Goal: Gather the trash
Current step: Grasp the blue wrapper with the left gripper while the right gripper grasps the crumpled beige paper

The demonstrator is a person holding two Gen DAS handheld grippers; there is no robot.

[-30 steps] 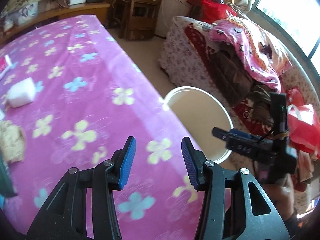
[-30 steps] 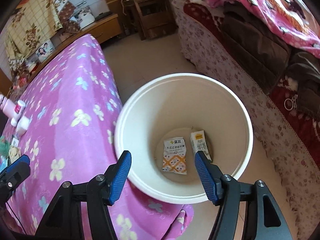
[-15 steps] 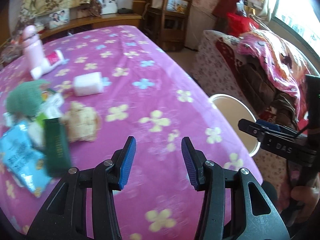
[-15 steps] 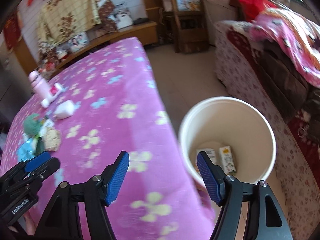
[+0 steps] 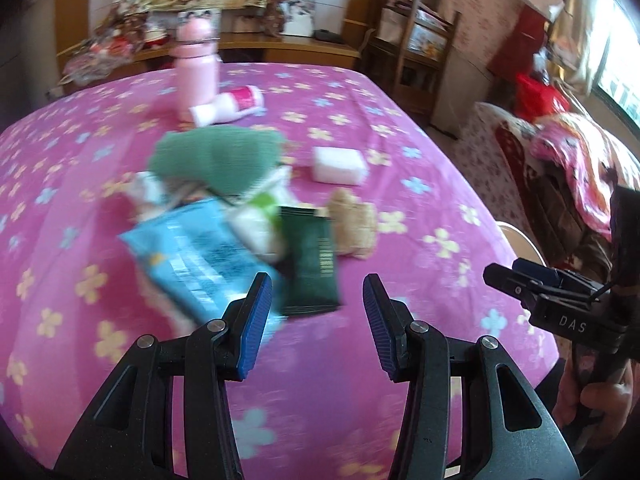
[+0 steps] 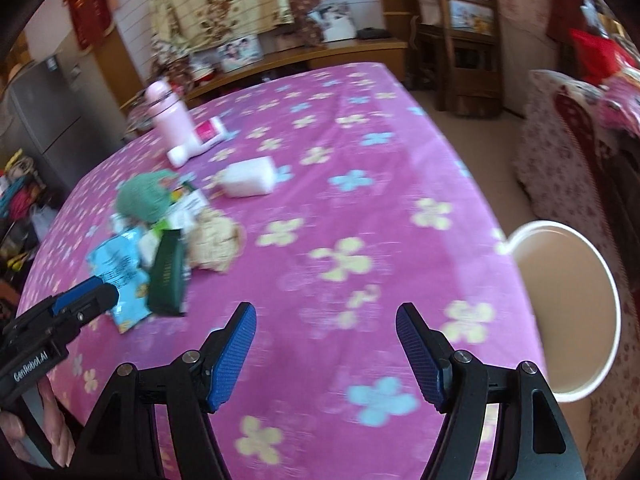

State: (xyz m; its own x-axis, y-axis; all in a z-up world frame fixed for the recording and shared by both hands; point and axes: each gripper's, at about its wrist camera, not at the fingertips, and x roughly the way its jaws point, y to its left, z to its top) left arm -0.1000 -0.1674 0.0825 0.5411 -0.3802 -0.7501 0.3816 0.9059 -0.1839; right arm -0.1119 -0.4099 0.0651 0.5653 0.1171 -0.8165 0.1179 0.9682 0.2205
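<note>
pink flowered cloth is seen under everything, and the trash is heaped at its left-centre: a blue snack packet (image 5: 192, 256), crumpled white wrappers (image 5: 260, 224), a dark green sachet (image 5: 310, 264) and a beige crumpled wad (image 5: 354, 226), all touching or overlapping. the left gripper (image 5: 316, 320) is held just short of the green sachet, fingers apart, nothing between them. the right gripper (image 6: 326, 352) is held over bare cloth, its fingers just spread wider and empty. far right, the white bin (image 6: 576, 312) is seen beside the table edge. risks are judged as follows: two overlapping wrappers could be pinched at once and one dropped on the way; a flat sachet could be slid rather than lifted; the green cloth (image 5: 216, 160), white sponge (image 5: 340, 164) and pink bottle (image 5: 196, 64) could be mistaken for trash.
</note>
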